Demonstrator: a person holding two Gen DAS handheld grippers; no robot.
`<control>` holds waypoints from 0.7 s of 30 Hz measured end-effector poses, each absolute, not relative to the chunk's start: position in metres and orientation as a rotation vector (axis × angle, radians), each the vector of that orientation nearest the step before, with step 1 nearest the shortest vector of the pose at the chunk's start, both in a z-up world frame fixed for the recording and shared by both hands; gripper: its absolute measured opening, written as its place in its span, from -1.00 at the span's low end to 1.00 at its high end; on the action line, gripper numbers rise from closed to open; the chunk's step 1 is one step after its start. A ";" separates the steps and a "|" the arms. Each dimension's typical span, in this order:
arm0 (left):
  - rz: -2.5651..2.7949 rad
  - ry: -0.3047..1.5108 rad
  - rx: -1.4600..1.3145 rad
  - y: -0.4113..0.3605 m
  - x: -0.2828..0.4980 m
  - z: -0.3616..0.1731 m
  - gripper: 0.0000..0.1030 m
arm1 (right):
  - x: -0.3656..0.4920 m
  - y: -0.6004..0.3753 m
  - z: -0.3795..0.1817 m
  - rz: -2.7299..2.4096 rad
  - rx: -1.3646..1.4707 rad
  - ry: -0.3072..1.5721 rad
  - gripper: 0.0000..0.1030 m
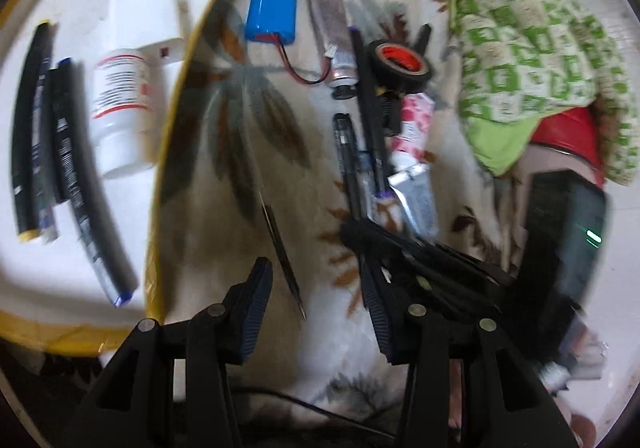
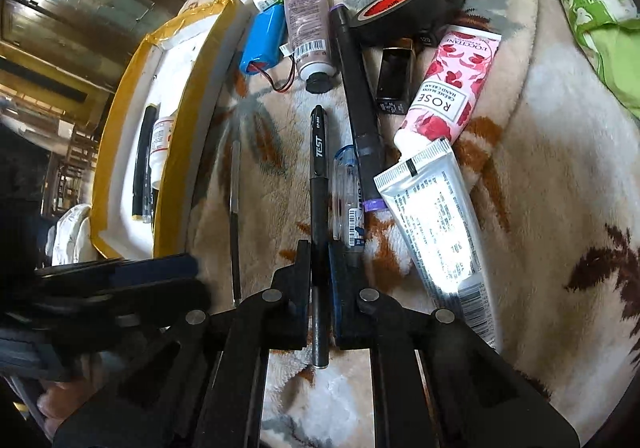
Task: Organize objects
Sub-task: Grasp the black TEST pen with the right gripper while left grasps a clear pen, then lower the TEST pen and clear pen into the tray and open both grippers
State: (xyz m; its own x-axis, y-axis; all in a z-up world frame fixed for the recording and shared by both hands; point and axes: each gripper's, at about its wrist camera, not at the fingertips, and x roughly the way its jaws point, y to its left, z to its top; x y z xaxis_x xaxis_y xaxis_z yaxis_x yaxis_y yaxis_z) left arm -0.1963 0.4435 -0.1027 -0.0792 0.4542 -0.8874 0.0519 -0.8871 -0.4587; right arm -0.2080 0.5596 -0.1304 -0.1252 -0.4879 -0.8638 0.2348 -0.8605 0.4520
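In the right wrist view my right gripper (image 2: 320, 254) is shut on a black pen (image 2: 320, 168) that lies on the leaf-patterned blanket, its pads pressing the barrel near its rear half. The left wrist view shows the same pen (image 1: 343, 152) running into that gripper (image 1: 400, 248). My left gripper (image 1: 316, 280) hangs open above a thin dark metal stick (image 1: 282, 248), which lies between its fingers untouched. To its left stands a white box with a yellow taped rim (image 1: 188, 64) holding a white bottle (image 1: 120, 104) and several dark pens (image 1: 64, 152).
A heap on the blanket: blue battery pack (image 2: 262, 40), mauve tube (image 2: 308, 32), long black marker (image 2: 356, 88), clear pen (image 2: 348, 192), black tape roll (image 2: 400, 12), rose hand cream (image 2: 452, 84), silver tube (image 2: 432, 216). A green checked cloth (image 1: 520, 28) lies at the right.
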 end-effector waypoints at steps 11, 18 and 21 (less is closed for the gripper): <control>2.083 -0.582 -1.965 0.433 -0.202 -0.129 -0.88 | -0.205 0.567 -0.133 -2.014 1.689 -0.332 -0.85; 2.122 -0.561 -1.873 0.427 -0.192 -0.115 -0.95 | -0.208 0.555 -0.132 -2.038 1.673 -0.244 -0.85; 2.167 -0.596 -1.811 0.414 -0.186 -0.101 -0.95 | -0.203 0.553 -0.124 -2.062 1.633 -0.225 -0.85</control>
State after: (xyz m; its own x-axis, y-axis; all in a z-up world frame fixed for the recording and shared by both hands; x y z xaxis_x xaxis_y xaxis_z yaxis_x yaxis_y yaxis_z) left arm -0.1856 0.4136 -0.1011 -0.1928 0.4447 -0.8747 0.0649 -0.8837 -0.4636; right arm -0.2034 0.5530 -0.1242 -0.1590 -0.4746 -0.8657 0.2766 -0.8632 0.4225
